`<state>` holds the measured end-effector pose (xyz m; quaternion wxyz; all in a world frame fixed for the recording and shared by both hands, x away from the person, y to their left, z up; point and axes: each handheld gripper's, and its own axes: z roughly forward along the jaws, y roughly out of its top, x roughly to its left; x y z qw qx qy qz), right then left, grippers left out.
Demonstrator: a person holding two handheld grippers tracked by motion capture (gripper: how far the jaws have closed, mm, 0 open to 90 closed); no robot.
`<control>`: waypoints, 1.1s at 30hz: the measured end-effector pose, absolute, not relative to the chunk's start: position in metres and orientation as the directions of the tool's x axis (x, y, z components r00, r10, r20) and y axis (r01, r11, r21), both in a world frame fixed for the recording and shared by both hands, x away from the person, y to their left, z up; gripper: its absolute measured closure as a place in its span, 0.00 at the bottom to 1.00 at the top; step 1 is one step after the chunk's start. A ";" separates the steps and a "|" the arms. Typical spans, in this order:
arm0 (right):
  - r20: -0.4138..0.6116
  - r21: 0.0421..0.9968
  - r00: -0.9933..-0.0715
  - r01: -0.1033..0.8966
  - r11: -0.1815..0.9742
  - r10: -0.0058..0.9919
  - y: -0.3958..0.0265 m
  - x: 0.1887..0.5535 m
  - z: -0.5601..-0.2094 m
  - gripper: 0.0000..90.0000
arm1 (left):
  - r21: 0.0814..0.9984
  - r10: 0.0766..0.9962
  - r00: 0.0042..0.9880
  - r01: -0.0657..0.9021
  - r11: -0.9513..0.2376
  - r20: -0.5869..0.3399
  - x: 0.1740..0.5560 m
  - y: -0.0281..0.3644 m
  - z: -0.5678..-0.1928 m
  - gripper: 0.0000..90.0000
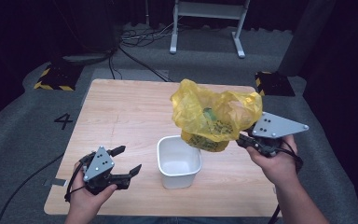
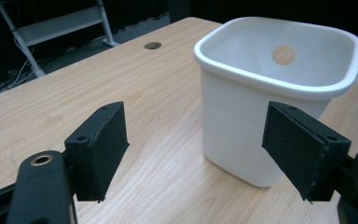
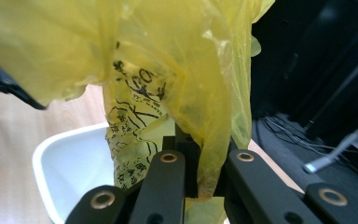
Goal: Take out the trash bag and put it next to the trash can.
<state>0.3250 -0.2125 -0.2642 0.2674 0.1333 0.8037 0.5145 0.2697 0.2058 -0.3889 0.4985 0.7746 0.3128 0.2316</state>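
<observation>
The right gripper [image 1: 243, 140] pinches a crinkled yellow plastic bag [image 1: 214, 116] above the white plastic bin [image 1: 179, 161], while the left gripper [image 1: 128, 161] rests spread on the wooden bench [image 1: 121, 116].

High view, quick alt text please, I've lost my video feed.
The right gripper, shut on a crumpled yellow plastic bag, holds it lifted above and just behind an empty white bin on the wooden table. The left gripper rests open at the bin's left, holding nothing.
</observation>
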 end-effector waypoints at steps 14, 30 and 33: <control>-0.285 0.900 -0.741 0.012 0.435 0.609 -0.263 0.330 -0.270 0.97 | 0.903 0.742 0.670 0.297 -0.310 0.035 0.280 0.227 -0.409 0.24; -0.232 0.881 -0.725 0.126 0.456 0.648 -0.279 0.354 -0.320 0.96 | 0.861 0.807 0.589 0.390 -0.328 0.041 0.280 0.244 -0.447 0.24; -0.229 0.869 -0.730 0.144 0.473 0.644 -0.273 0.360 -0.333 0.96 | 0.848 0.824 0.562 0.396 -0.351 0.078 0.283 0.246 -0.455 0.24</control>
